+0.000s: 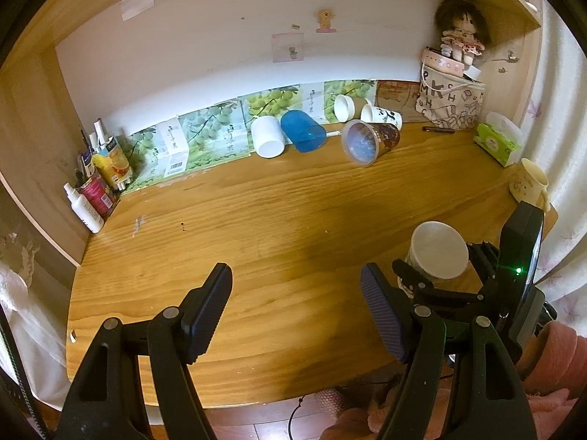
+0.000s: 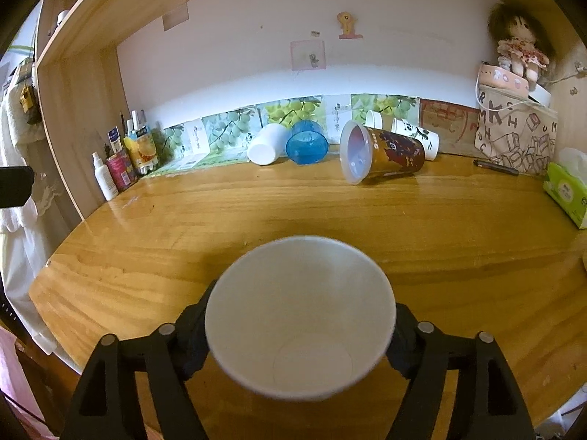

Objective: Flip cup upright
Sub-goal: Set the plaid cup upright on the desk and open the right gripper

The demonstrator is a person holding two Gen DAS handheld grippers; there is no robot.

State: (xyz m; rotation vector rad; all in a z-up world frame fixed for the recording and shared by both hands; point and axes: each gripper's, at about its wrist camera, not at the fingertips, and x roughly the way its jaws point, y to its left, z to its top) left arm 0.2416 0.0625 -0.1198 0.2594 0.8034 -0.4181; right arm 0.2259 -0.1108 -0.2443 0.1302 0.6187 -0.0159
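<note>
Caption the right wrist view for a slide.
Right gripper clamps a white paper cup, mouth toward camera, above the wooden desk.

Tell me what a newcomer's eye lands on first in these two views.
First, the white paper cup that fills the right wrist view, mouth toward the camera, clamped in the right gripper over the near part of the wooden desk. Next, the cups on their sides along the back wall: a blue plastic cup and a big brown printed cup. The left gripper is open and empty.

Bare desk (image 2: 422,242) across the middle and left. Blocked along the back wall by tipped cups (image 2: 381,156), at far left by bottles (image 2: 104,178), at right by tissue box (image 2: 567,192).
</note>
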